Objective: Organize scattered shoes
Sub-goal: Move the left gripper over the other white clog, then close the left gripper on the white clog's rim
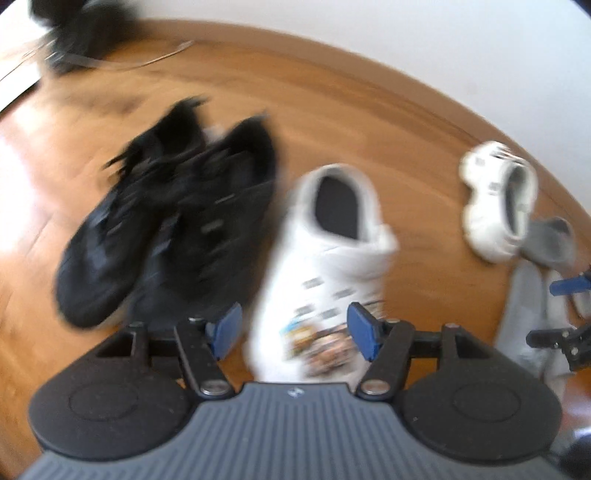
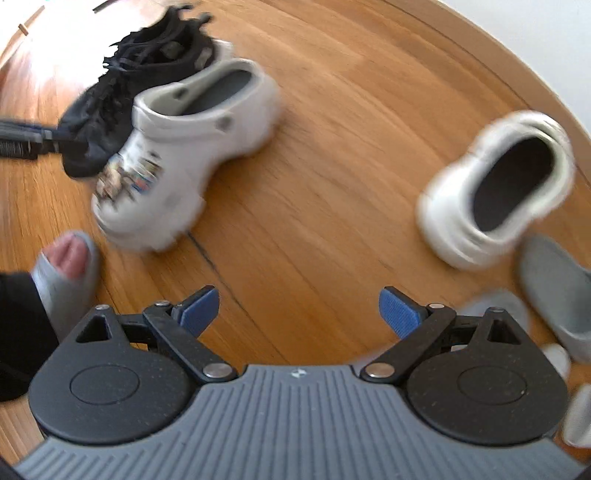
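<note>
A white clog with coloured charms [image 1: 325, 266] stands on the wood floor beside a pair of black sneakers [image 1: 166, 221]. My left gripper [image 1: 295, 330] hovers over the clog's toe, open, with its blue pads [image 1: 364, 332] either side of the toe and a gap at the left pad. The right wrist view shows that clog [image 2: 177, 147] resting on the floor, the sneakers [image 2: 129, 92] behind it. The matching white clog [image 2: 498, 192] lies apart at the right, also visible from the left wrist [image 1: 498, 199]. My right gripper [image 2: 299, 314] is open over bare floor, holding nothing.
Grey slippers [image 2: 554, 288] lie just right of the second clog. A person's foot in a grey slide [image 2: 66, 266] stands at the left. A white wall with a wooden skirting [image 1: 406, 96] runs behind. A dark blurred object [image 1: 81, 33] sits at the far left.
</note>
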Motion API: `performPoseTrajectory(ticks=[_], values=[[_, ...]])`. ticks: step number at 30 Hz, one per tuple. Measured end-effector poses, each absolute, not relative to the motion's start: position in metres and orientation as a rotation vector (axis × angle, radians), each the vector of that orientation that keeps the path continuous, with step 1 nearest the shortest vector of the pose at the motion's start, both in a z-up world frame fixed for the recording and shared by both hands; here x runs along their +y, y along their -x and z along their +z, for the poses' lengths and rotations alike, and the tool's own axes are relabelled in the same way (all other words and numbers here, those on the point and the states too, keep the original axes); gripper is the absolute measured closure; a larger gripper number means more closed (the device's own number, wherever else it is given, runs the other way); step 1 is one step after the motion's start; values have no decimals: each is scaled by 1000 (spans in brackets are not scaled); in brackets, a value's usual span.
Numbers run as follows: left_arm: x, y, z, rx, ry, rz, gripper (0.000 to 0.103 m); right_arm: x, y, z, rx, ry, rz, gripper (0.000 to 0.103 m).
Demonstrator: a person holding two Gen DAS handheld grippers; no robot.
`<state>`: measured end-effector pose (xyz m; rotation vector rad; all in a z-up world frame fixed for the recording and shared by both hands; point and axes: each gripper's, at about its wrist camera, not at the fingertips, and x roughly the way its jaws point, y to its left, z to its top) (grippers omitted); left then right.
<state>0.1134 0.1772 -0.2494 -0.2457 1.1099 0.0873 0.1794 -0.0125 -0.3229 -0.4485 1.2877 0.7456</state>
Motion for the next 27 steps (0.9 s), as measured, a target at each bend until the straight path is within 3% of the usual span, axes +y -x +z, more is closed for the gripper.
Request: performPoseTrajectory(ticks=[11,22,24,27], values=[[42,-243,-268,1208,227,-110,32,-158,-206,-347,1276,41,529,6],[-24,-311,-325,1261,199,0,33,-140,-155,-369,1117,350,762,6],[-23,-314,-330,1257,200,6,39,-139,-156,-369,1113,364,779,6],[-22,-316,-332,1202,136,3,67,-135,-158,-372,1098,394,793,6]])
